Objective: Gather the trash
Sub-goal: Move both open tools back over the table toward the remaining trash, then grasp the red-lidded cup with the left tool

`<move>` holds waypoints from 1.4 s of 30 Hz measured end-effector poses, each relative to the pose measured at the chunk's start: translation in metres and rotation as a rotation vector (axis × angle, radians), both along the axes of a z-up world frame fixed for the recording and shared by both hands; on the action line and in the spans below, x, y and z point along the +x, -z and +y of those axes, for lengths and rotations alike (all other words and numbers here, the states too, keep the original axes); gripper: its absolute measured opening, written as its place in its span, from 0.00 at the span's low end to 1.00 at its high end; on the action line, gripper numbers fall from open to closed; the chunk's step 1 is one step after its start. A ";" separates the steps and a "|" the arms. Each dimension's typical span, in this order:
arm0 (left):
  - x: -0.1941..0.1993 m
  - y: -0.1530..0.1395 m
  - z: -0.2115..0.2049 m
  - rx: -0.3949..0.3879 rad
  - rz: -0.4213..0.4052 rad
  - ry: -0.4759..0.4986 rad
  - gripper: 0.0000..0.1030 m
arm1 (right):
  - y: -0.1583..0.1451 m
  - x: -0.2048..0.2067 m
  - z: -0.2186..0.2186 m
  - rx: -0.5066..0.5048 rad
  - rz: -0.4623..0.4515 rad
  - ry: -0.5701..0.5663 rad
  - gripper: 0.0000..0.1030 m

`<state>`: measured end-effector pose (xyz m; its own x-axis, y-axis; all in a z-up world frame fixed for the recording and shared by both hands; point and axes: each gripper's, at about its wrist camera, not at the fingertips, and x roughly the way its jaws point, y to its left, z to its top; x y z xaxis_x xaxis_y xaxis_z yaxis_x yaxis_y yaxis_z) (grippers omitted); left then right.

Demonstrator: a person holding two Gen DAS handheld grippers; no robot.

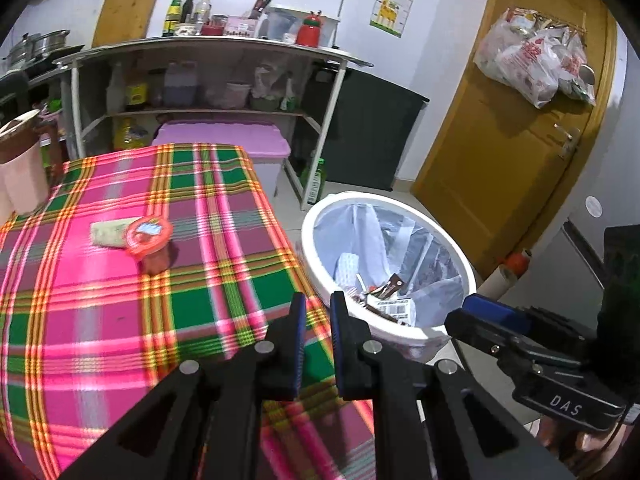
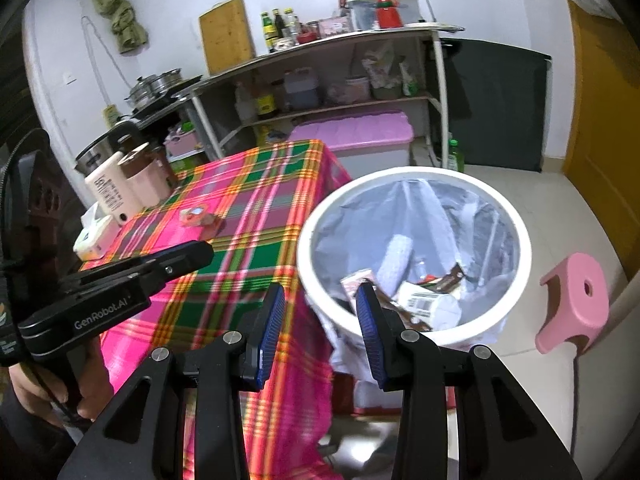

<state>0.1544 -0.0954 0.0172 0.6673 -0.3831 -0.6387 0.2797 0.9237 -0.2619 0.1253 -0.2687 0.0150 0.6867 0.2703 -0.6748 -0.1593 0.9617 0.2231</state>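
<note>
Blue-padded fingers of the left gripper fill the bottom of its view, drawn nearly together with nothing between them, hanging over the near edge of the plaid-covered counter. Those of the right gripper stand apart and empty, poised between the counter's corner and the white trash bin.

What remains to collect sits well back on the counter, away from the bin: an orange-lidded cup lying tipped, touching a pale rolled wrapper just on its far-from-bin side. From the left fingers the pair lies ahead and off to the side away from the bin; the wrapper's long axis runs roughly across that view. The left gripper looks the nearer one, the right being over by the bin.

The cup is small, its lid printed red and white, its body dark and translucent; it would likely roll. The bin is lined with a clear bag and already holds wrappers and a barcoded carton.
</note>
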 end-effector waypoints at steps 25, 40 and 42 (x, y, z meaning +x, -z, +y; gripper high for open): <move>-0.015 0.019 0.091 -0.001 0.035 -0.212 0.39 | 0.005 0.014 0.063 -0.009 0.016 -0.159 0.44; 0.039 0.025 0.089 0.046 0.047 -0.208 0.47 | 0.010 0.039 0.072 -0.014 0.018 -0.177 0.45; 0.049 0.028 0.087 0.051 0.054 -0.208 0.48 | 0.011 0.043 0.074 -0.014 0.019 -0.180 0.45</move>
